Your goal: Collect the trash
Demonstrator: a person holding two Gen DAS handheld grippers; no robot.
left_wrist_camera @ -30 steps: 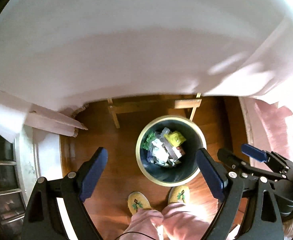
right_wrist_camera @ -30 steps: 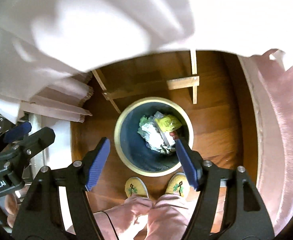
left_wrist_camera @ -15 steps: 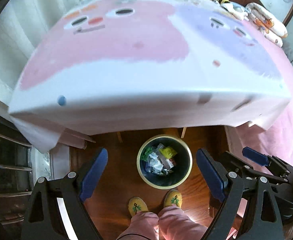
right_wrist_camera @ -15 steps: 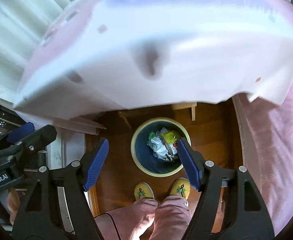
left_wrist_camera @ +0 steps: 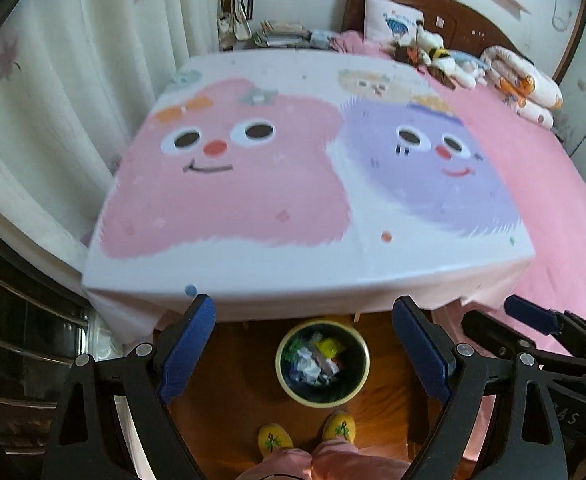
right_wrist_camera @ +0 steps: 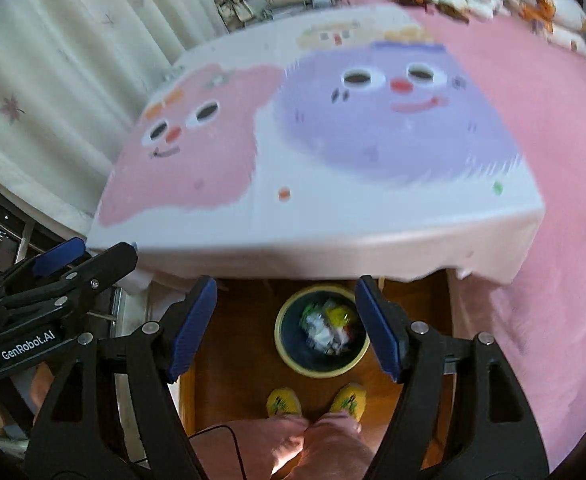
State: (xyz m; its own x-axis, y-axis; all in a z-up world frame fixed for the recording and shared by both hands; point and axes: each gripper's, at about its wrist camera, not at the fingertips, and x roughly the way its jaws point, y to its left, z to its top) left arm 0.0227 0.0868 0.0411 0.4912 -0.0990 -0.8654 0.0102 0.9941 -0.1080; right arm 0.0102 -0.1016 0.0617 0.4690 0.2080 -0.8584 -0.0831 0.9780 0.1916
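A round dark bin (left_wrist_camera: 323,362) (right_wrist_camera: 321,336) with a pale yellow rim stands on the wooden floor, just in front of the table. Crumpled wrappers and paper (left_wrist_camera: 316,360) (right_wrist_camera: 327,326) lie inside it, white, green and yellow. My left gripper (left_wrist_camera: 307,350) hangs open high above the bin, nothing between its blue pads. My right gripper (right_wrist_camera: 289,326) is open too, also empty, well above the bin. The right gripper shows at the right edge of the left wrist view.
A table under a cloth printed with pink and purple cartoon faces (left_wrist_camera: 301,184) (right_wrist_camera: 317,152) fills the middle. A pink bed (left_wrist_camera: 553,184) with plush toys lies to the right, curtains (left_wrist_camera: 73,80) to the left. A person's yellow slippers (left_wrist_camera: 307,434) stand by the bin.
Both grippers have risen from close above the bin to above table height, so the whole tabletop now shows and the bin looks smaller. Both stayed open.
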